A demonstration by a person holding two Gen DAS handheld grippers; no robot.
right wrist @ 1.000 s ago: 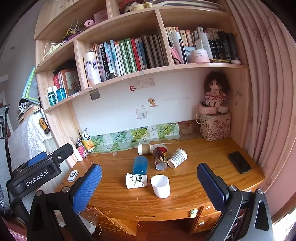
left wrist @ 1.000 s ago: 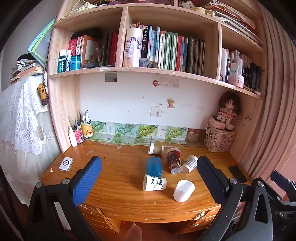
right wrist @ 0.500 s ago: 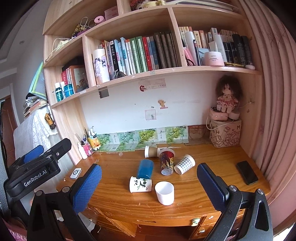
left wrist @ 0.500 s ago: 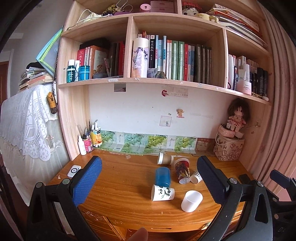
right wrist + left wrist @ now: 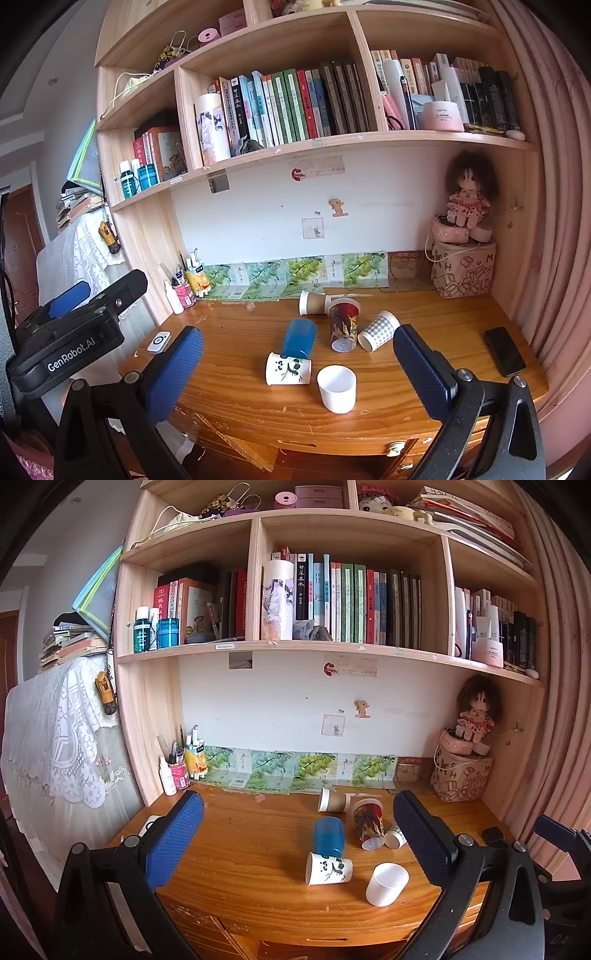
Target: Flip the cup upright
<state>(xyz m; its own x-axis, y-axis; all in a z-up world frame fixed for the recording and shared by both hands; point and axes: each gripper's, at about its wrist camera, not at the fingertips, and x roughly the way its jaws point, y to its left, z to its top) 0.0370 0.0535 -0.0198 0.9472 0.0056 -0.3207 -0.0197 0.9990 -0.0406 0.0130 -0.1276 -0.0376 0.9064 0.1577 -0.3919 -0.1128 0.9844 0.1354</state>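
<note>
Several cups sit mid-desk. A plain white cup stands upright near the front edge. A white panda-print cup, a blue cup, a brown paper cup and a checked cup lie on their sides. A red printed cup stands upside down. My left gripper and right gripper are both open and empty, held back from the desk's front edge.
The wooden desk sits under a bookshelf. A black phone lies at the right, a small white device at the left. A pen cup and bottles stand back left, a printed basket with a doll back right.
Both views have tilted upward and drawn back a little; the cups now sit lower in the frames. The cups have not moved. Both grippers stay open.
</note>
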